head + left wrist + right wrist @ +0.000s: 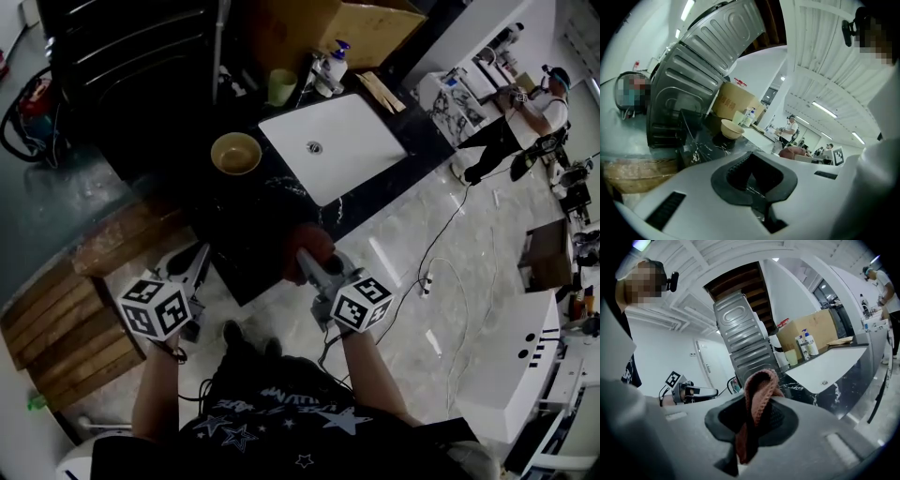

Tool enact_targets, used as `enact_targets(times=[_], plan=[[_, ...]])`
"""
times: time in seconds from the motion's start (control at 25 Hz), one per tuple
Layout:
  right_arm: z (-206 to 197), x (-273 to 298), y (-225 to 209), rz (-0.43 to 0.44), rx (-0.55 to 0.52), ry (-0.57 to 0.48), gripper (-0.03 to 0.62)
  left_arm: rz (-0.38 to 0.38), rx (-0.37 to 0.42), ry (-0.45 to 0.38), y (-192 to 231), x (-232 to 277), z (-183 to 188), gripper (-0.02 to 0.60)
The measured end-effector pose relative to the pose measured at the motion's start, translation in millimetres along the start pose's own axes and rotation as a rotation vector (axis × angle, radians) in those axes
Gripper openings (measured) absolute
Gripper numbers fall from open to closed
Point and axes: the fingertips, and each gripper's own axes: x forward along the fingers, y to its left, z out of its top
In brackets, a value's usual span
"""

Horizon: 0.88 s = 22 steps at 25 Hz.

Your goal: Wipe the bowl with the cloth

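A tan bowl (236,153) stands upright on the dark marble counter (262,220), left of a white sink (328,145); it also shows far ahead in the left gripper view (731,129). My right gripper (312,265) is shut on a reddish-brown cloth (309,244) at the counter's near edge. That cloth (757,401) loops up between its jaws. My left gripper (195,270) hangs off the counter's near left corner, shut with nothing in it (752,177). Both grippers are well short of the bowl.
A green cup (280,86), a spray bottle (335,64) and a cardboard box (366,28) stand behind the sink. A dark ribbed metal appliance (131,56) is at the back left. Wooden slats (66,323) lie lower left. A person (525,117) stands far right; cables (450,281) cross the floor.
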Motion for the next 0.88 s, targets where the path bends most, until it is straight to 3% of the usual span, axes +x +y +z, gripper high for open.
enact_targets(times=[0.36, 0.88], plan=[[-26.4, -52.0, 20.8, 0.139, -0.018, 0.015, 0.054, 0.046, 0.01, -0.012, -68.3, -13.5, -49.2, 0.008], [-53.4, -188.1, 33.5, 0.209, -0.043, 0.003, 0.053, 0.081, 0.032, -0.085, -198.3, -51.7, -120.5, 0.008]])
